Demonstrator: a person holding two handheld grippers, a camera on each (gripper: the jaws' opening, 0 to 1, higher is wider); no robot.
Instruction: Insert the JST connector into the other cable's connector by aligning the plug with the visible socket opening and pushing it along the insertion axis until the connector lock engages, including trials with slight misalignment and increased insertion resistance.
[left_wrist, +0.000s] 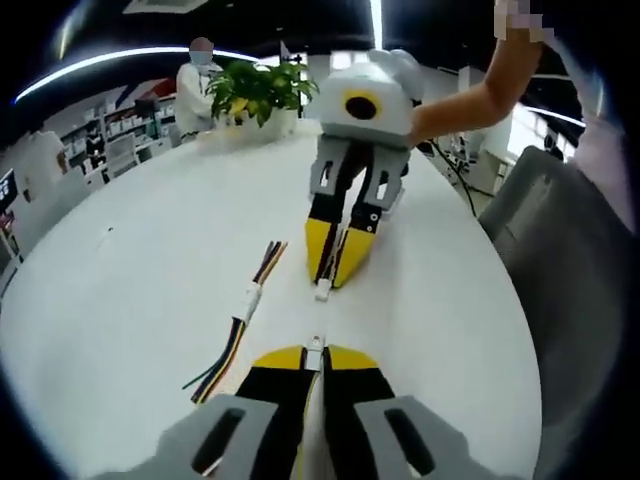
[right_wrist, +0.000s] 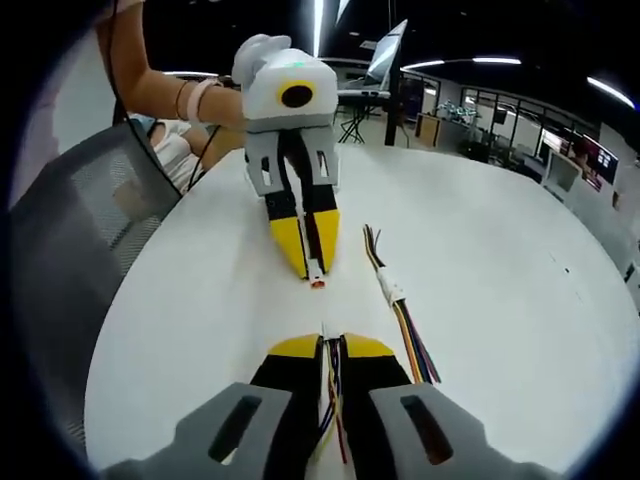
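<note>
We hold the two connectors nose to nose above the white table (left_wrist: 130, 300) so their axes line up before pushing. Our left tongs (left_wrist: 315, 352) are clenched on the plug (left_wrist: 315, 350); our right tongs (right_wrist: 325, 345) are clenched on the socket connector (left_wrist: 323, 292). A spare mated cable (left_wrist: 245, 305) lies beside them.

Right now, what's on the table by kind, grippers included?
Grippers: 2, left gripper and right gripper
Held connectors: 2, left gripper's connector, right gripper's connector
Loose mated cable on the white table: 1
Potted plant: 1
Total: 6
</note>
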